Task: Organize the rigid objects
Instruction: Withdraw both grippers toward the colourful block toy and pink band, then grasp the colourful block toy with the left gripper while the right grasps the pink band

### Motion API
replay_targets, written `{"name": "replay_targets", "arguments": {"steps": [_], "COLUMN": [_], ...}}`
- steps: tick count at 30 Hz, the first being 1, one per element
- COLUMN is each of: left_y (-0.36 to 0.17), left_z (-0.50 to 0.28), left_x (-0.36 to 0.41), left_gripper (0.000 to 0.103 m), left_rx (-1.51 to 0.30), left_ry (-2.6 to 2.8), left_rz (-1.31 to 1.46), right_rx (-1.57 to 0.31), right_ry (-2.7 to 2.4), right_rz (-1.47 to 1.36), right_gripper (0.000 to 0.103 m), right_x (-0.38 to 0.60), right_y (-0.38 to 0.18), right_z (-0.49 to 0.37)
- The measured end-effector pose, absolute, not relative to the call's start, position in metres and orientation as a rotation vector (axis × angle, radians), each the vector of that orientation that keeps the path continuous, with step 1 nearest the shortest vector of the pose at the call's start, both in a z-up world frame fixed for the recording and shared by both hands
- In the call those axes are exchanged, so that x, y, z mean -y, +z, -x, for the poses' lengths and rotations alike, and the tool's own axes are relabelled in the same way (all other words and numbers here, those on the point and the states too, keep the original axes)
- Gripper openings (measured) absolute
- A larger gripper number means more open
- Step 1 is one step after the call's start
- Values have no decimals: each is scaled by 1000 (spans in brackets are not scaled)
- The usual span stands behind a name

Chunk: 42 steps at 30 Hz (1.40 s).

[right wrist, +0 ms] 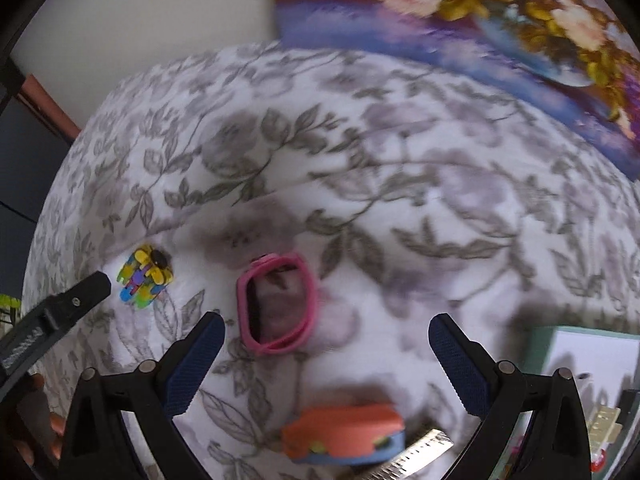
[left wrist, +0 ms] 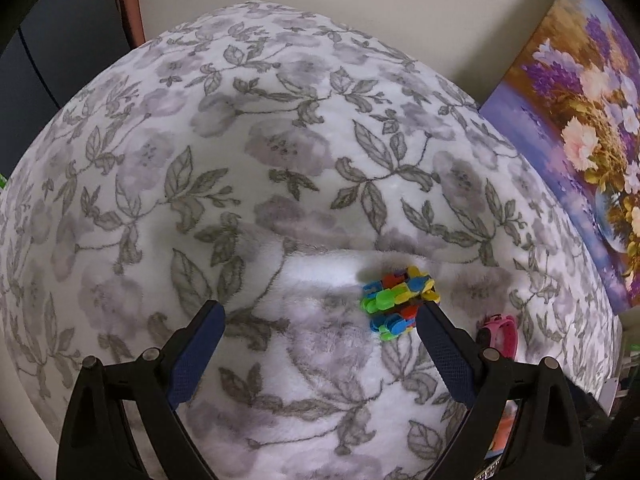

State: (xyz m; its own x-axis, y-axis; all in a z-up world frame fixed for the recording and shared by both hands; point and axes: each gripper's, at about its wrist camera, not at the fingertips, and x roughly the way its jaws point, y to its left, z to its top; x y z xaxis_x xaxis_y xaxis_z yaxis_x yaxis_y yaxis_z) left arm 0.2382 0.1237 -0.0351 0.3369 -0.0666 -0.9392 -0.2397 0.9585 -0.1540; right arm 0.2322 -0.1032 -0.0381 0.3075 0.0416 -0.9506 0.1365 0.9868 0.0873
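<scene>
A multicoloured block toy (left wrist: 396, 300) lies on the flowered blanket (left wrist: 256, 168), just beside the right fingertip of my open, empty left gripper (left wrist: 320, 312). A pink watch band (left wrist: 500, 334) lies to its right, partly hidden by that finger. In the right wrist view the pink band (right wrist: 276, 304) lies just ahead of my open, empty right gripper (right wrist: 326, 328), nearer its left finger. The block toy (right wrist: 144, 276) sits at the left, touching the tip of the left gripper's finger (right wrist: 76, 298). An orange and blue foam piece (right wrist: 344, 436) lies low between my right fingers.
A flower painting (left wrist: 584, 132) leans against the wall at the blanket's right edge. A metal ruler (right wrist: 416, 456) lies under the foam piece. A white box with a green rim (right wrist: 588, 360) sits at the right. A dark doorway (left wrist: 52, 60) is far left.
</scene>
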Motion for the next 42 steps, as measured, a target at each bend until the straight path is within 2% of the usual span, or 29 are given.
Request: {"name": "replay_targets", "arguments": {"steps": [17,20,25,28,30,31,32,33,36,42], "left_y": [-53,-61,-69,-67,-66,-65,-64,-63,-62,-61], "left_z": [-254,-257,-261,-263,-262,-262,-261,-260,-258,-251], "left_x": [-100,-95,-85,-82,-81,-82,-83,-84,-82,-81], "left_gripper": [96,96,95,84,70,66,56,51,50,50], "left_rx": [-1237,-1244,-1229,-1210,-1199,-1189,-1182,-1182,-1187,-1189], "left_ry": [50,42,62,72,85,73,51,33,24,5], "left_rz": [317,330,290,267,243,250,275,300,295,296], "right_rx": [-1265,-1272,-1265,-1264,-1262,-1261,-1259,-1257,-1254,-1252], "right_ry": [-122,-107,-77,-53,-49,-45,-40,-36,-29,-35], "right_rz": [-50,-47,-35,-22,-23,-25,-26,-25,-21,-39], "right_gripper": [103,99,87,79,73,71,68,64,57,52], "right_x": [84,88,94,94,93,93,94,93,91,91], "right_y": [-80,-80,-74,-70,-69,-69,-69,-68,-67,-69], "right_z": [-248,-250,-253,-254,-253,-253,-253,-250,-246,-237]}}
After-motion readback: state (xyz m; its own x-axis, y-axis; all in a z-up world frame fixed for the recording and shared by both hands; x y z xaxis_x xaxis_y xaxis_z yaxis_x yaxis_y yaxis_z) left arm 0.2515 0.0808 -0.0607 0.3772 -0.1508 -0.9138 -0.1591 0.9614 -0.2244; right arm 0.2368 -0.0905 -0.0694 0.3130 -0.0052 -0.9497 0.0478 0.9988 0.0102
